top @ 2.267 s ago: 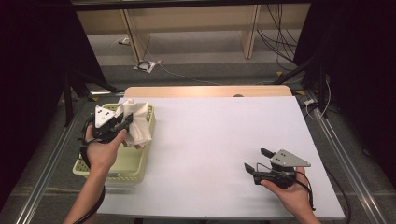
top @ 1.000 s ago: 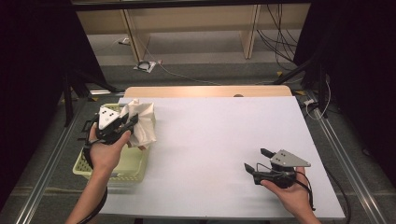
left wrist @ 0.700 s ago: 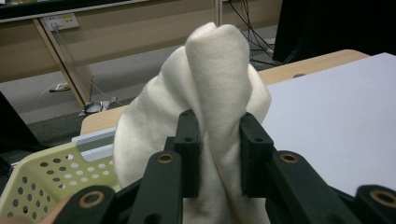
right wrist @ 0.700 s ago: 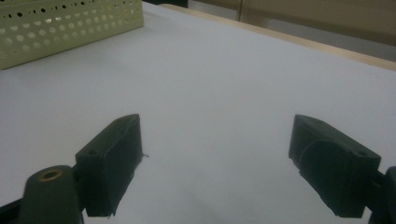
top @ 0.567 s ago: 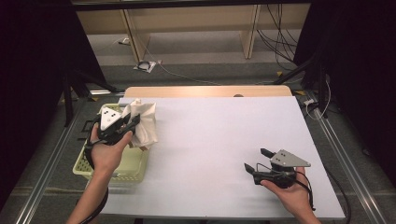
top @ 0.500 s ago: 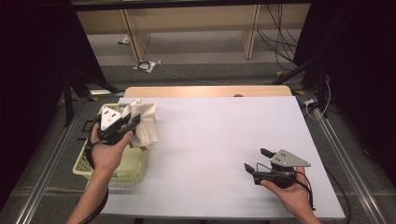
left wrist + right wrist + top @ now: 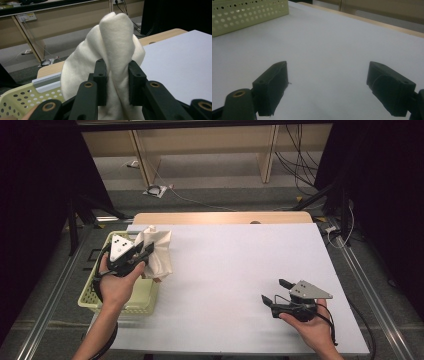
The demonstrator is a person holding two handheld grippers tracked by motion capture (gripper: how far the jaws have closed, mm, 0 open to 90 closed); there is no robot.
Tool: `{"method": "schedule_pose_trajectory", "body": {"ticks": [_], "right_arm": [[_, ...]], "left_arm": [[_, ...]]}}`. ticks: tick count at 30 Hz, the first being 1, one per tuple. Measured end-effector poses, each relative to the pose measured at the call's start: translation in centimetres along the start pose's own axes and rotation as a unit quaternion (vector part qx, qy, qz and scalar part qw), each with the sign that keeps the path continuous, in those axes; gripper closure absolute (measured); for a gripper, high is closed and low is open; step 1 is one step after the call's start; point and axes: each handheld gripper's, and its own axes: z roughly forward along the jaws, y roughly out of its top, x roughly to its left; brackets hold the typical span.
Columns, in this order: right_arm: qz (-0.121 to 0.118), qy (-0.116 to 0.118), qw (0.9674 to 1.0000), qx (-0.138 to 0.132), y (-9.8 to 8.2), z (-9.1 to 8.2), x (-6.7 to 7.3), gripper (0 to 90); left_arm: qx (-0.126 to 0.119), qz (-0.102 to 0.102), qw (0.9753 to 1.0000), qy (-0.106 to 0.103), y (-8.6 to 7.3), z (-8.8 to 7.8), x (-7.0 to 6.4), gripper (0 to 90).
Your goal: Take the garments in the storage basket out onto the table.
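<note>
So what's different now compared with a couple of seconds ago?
The left tool, clamped on the white cloth, has lifted it up out of the yellow basket and slightly toward the table's white sheet. The right tool stayed open and in place.

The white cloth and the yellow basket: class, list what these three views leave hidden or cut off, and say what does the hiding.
- High view: the white cloth and the left gripper cover part of the yellow basket, so its contents are hidden.
- Left gripper view: the cloth's lower end is cut off by the bottom edge and the jaws.
- Right gripper view: the basket is cut off by the top edge; the right gripper is blurred.
</note>
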Motion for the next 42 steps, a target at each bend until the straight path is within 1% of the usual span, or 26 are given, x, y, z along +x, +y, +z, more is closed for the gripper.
{"method": "schedule_pose_trajectory", "body": {"ticks": [8, 25, 42], "right_arm": [[0.000, 0.000, 1.0000, 0.000, 0.0, 0.0, 0.0, 18.4], [0.000, 0.000, 1.0000, 0.000, 0.0, 0.0, 0.0, 18.4], [0.001, 0.000, 1.0000, 0.001, 0.0, 0.0, 0.0, 18.4]], "left_arm": [[-0.002, 0.004, 1.0000, -0.008, 0.1, -0.1, -0.5, 72.9], [-0.004, 0.013, 0.9998, -0.017, 0.4, -0.2, -1.3, 72.8], [-0.002, 0.020, 0.9994, -0.027, 0.4, -0.2, -2.0, 72.8]]}}
